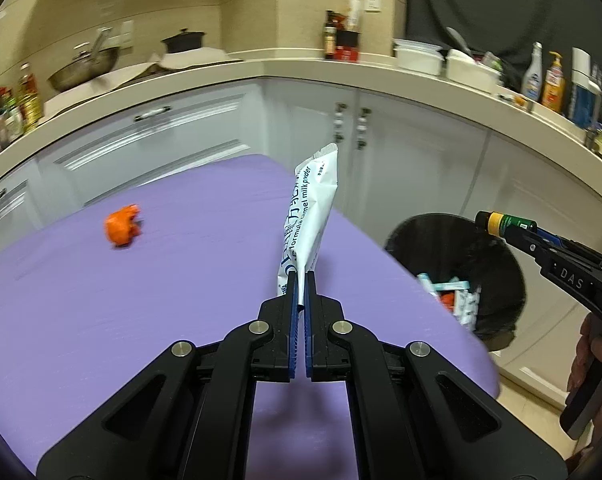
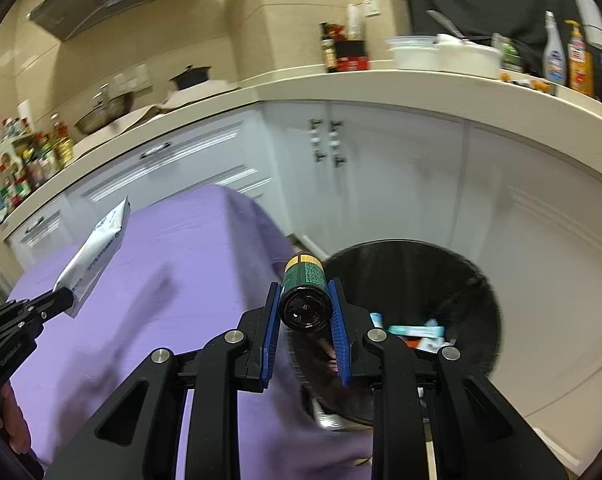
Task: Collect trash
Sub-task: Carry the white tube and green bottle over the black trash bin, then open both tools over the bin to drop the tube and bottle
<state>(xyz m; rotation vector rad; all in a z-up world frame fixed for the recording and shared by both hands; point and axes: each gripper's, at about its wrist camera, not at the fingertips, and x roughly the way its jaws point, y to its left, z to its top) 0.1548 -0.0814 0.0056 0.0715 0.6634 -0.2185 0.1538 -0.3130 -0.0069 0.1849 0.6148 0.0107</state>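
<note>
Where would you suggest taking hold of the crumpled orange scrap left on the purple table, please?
Grip the crumpled orange scrap across its bunched middle, coming straight down from above. It lies low and loose on the purple table with bare cloth all around, so a hand-held gripper has room to straddle it. It has no handle or firm edge; the fingers would likely need to close fully on the lump.
</note>
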